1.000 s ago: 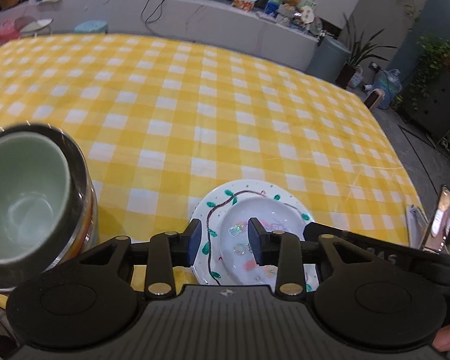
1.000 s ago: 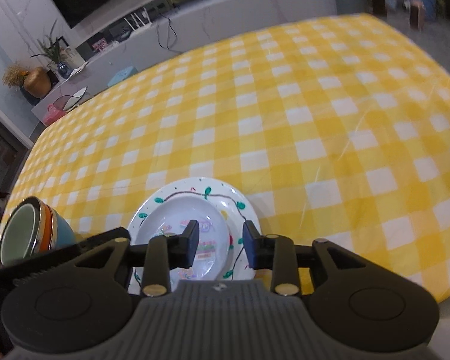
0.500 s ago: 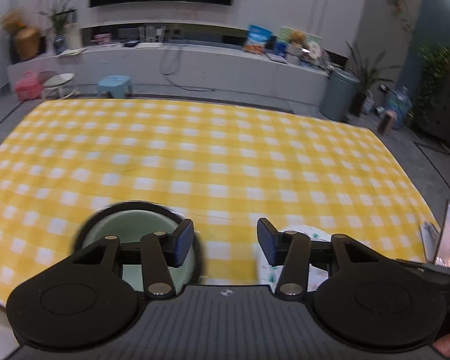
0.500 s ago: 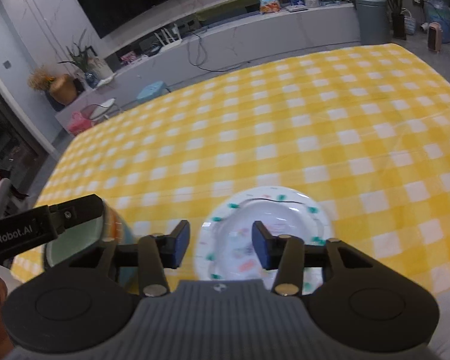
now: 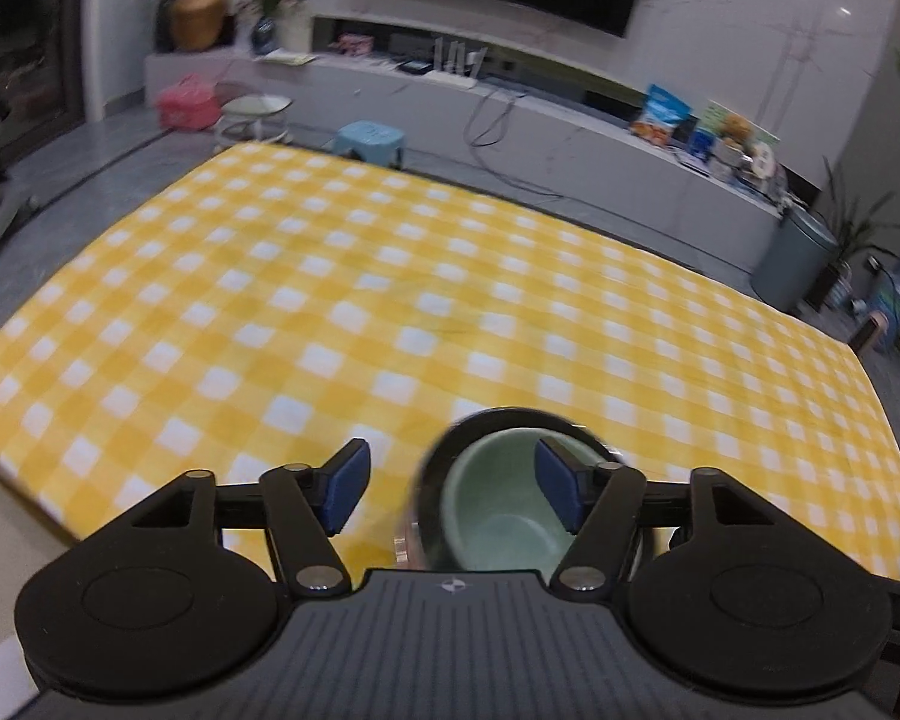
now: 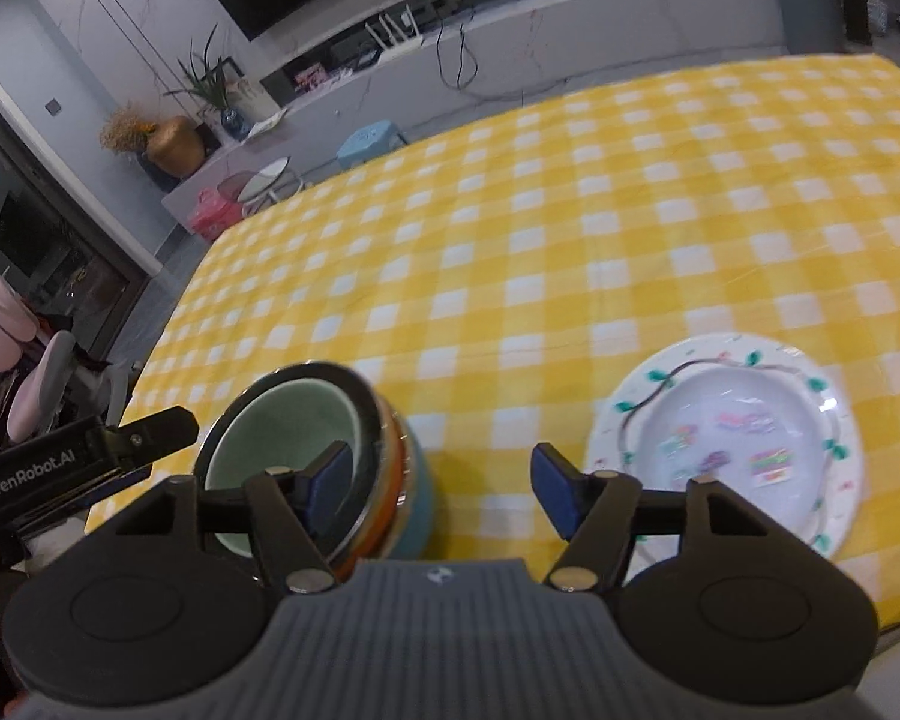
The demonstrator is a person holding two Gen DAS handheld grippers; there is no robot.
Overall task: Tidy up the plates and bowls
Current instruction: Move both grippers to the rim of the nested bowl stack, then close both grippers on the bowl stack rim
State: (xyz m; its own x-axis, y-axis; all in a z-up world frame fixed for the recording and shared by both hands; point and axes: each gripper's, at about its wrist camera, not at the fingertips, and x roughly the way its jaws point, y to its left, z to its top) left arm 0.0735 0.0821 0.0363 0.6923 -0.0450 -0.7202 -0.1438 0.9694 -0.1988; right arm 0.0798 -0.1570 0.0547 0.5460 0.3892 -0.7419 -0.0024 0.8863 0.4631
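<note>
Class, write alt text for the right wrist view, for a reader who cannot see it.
The right gripper, jaws opening and empty, hovers over a yellow checked tablecloth between a stack of nested bowls and a painted white plate holding a smaller plate.

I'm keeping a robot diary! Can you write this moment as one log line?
bowls: stacked, on tablecloth | plates: stacked beside them | left tongs: opening, empty | right tongs: opening, empty

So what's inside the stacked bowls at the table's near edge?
The pale green bowl on top looks empty. Bowls beneath show only rims; their insides are covered.
</note>
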